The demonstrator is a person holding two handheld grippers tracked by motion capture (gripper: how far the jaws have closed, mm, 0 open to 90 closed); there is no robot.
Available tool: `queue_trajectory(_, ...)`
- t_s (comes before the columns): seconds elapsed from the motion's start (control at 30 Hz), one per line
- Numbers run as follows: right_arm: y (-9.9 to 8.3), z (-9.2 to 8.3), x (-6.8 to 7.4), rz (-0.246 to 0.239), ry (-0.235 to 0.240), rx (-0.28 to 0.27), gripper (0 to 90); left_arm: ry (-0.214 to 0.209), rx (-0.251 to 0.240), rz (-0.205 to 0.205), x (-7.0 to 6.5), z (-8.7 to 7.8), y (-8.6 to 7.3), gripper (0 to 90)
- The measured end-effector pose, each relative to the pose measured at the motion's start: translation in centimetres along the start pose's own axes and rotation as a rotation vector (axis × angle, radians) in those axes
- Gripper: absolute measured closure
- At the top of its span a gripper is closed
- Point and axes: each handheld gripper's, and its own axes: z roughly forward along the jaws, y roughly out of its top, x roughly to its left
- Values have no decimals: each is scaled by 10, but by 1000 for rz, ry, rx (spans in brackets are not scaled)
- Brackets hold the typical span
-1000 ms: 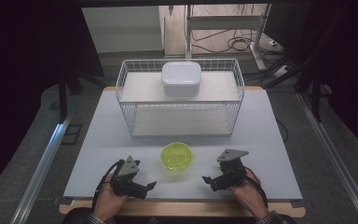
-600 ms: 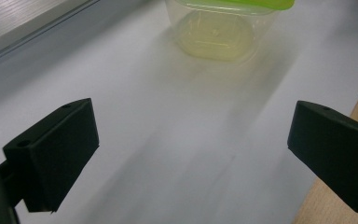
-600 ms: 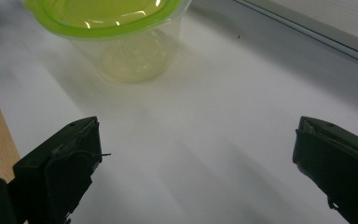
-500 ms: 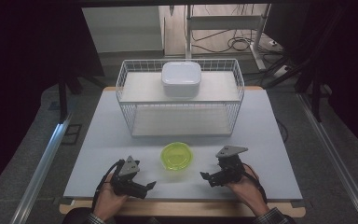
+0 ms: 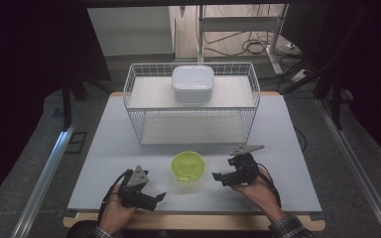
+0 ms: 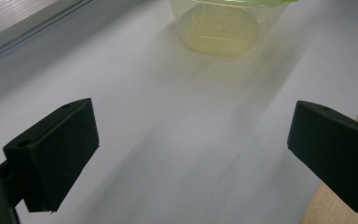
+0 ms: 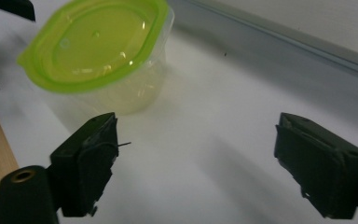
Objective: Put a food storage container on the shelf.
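A clear plastic tub with a green lid (image 5: 188,165) sits on the white table (image 5: 104,148), near its front middle. My left gripper (image 5: 155,198) rests low at the front left of the tub, open and pointing right toward it. In the left gripper view the tub's clear base (image 6: 220,28) lies ahead, beyond the wide-apart jaws. My right gripper (image 5: 219,177) is just right of the tub, open and pointing left at it. In the right gripper view the green-lidded tub (image 7: 98,46) stands close ahead at the upper left, with nothing between the jaws.
A white wire basket (image 5: 191,106) stands behind the tub, with a white lidded box (image 5: 193,83) on its upper shelf. The table's wooden front edge (image 5: 193,222) runs below my hands. Cables and a metal frame lie on the floor beyond the table.
My right gripper has moved up and left, closer to the tub. The left gripper has barely shifted.
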Motion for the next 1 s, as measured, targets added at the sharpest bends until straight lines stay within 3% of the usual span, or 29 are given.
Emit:
queue_trajectory(0.33,24,11,-5,80,114,-22,260,4,2,2,0,0,0,18)
queue_trajectory(0.67,41,31,-8,191,177,6,446,6,8,12,-1,1,0,21)
queue_trajectory(1.0,47,51,-13,274,230,51,619,4,10,20,-2,1,0,23)
